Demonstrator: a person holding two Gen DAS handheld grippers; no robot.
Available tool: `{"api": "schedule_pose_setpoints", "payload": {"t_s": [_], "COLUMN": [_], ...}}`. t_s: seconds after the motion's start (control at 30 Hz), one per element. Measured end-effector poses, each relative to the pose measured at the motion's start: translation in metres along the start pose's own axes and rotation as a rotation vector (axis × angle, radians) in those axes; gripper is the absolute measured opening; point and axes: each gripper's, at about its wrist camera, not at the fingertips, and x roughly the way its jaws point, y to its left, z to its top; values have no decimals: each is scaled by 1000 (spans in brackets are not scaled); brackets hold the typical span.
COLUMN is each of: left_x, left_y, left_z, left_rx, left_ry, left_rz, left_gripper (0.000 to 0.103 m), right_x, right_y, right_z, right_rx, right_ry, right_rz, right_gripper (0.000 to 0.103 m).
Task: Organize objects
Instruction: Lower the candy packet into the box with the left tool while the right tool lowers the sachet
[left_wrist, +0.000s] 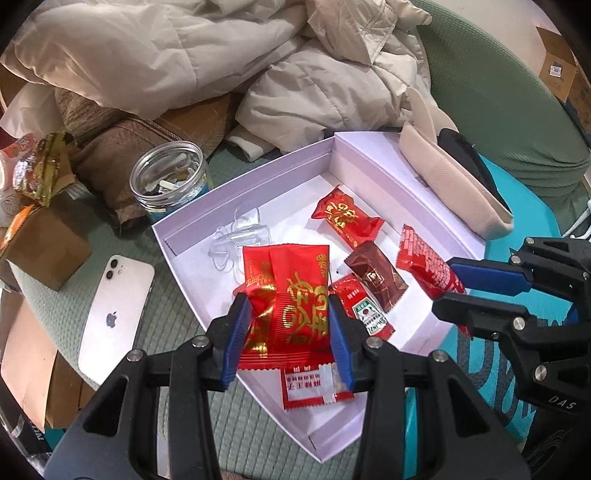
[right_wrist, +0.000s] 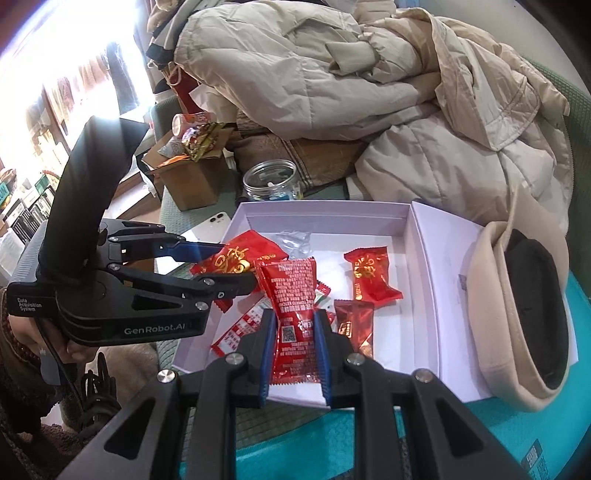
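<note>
both tongs are busy over the white box (left_wrist: 258, 177). the left gripper (left_wrist: 286, 332) is pinching a big red snack packet (left_wrist: 291, 295) with gold print, and the right gripper (right_wrist: 295, 347) is clamped on a narrower red packet (right_wrist: 295, 295), both hanging just above the box floor where other sachets lie. these look featherlight, crinkly and a bit slick, so i'd grip across the flat middle, not the sealed edge, and not crush whatever's inside.
</note>
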Motion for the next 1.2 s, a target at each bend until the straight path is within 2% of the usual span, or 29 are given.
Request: {"api": "schedule_pose_setpoints", "payload": {"t_s": [0.67,0.93,1.2], "left_x": [37,46,58], "left_y": [5,-7,-12], "left_z": [6,19,15], "left_rx": [-16,67,111], "left_ry": [23,-17,-2], "left_rz": [-30,-37,-40], "left_gripper": [40,40,40], "right_x": [34,40,56], "right_y": [-18,-30,-37], "right_z": [4,9,8], "right_rx": [57,93,114], "right_ry": [41,30,59], "right_rz": [-25,-65,-79], "right_gripper": [20,20,20]}}
